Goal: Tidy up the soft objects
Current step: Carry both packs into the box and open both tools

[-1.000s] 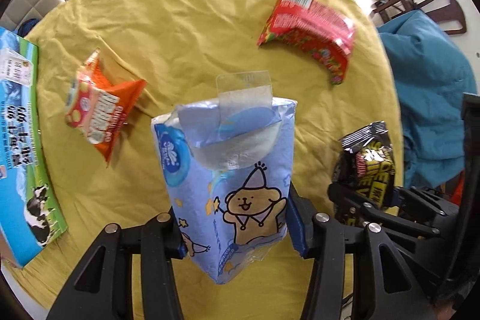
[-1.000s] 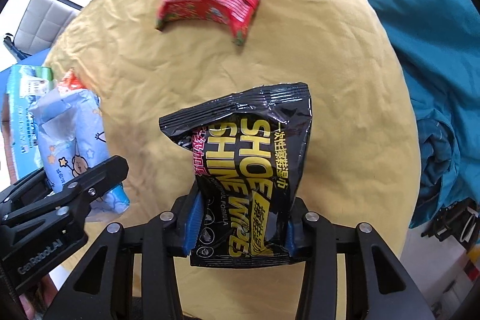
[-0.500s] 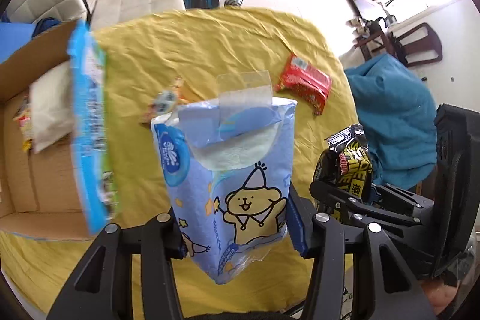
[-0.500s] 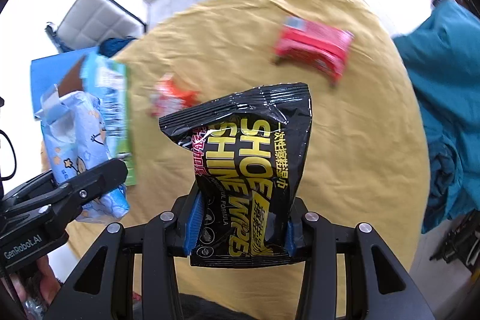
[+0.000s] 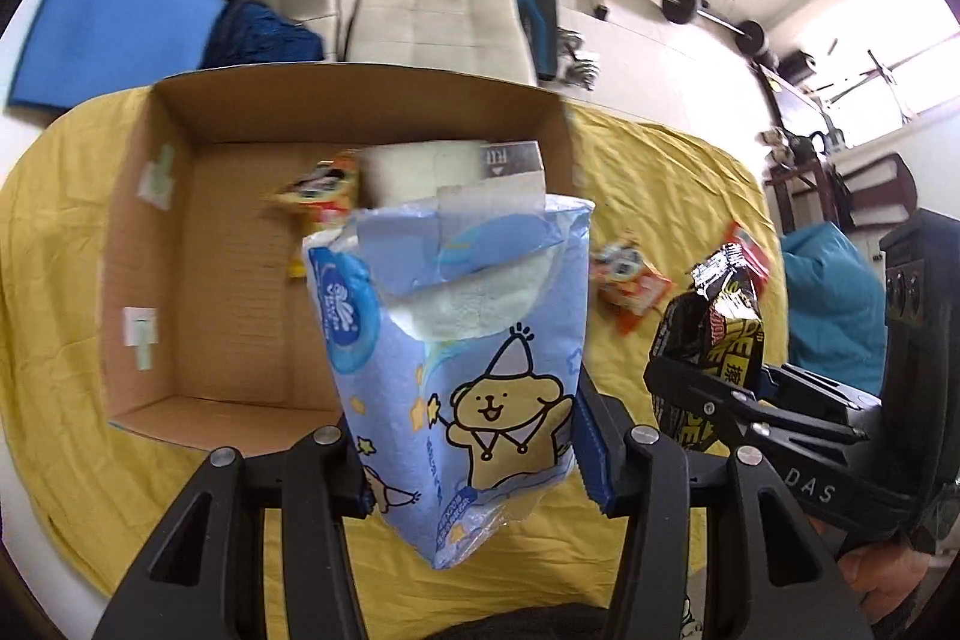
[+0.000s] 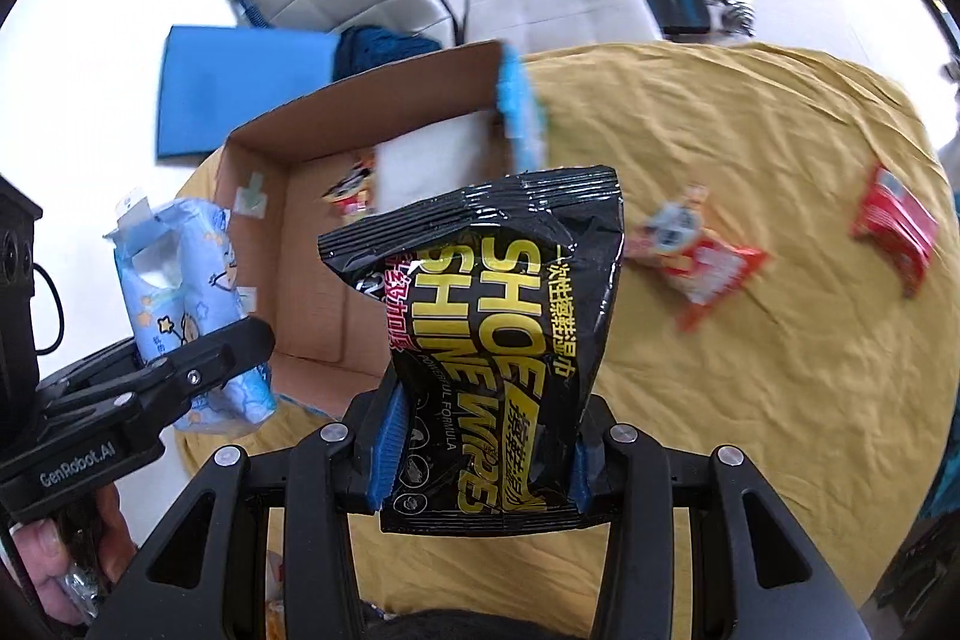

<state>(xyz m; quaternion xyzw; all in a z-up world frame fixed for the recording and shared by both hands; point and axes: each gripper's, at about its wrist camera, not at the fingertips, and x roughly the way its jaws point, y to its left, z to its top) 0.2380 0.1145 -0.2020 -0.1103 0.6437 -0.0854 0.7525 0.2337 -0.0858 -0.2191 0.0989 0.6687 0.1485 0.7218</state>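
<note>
Both tongs have swung toward the cardboard box (image 5: 180,244), now facing its open top. The left tongs (image 5: 468,454) clamp the tissue pack (image 5: 462,340), long axis upright, torn opening up, over the box's near edge. The right tongs (image 6: 480,454) clamp the shoe wipes pouch (image 6: 498,340) upright beside it.

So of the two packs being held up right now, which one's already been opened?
The blue tissue pack in the left gripper: its top flap is peeled back, showing white tissue. The black shoe wipes pack in the right gripper looks sealed.
</note>
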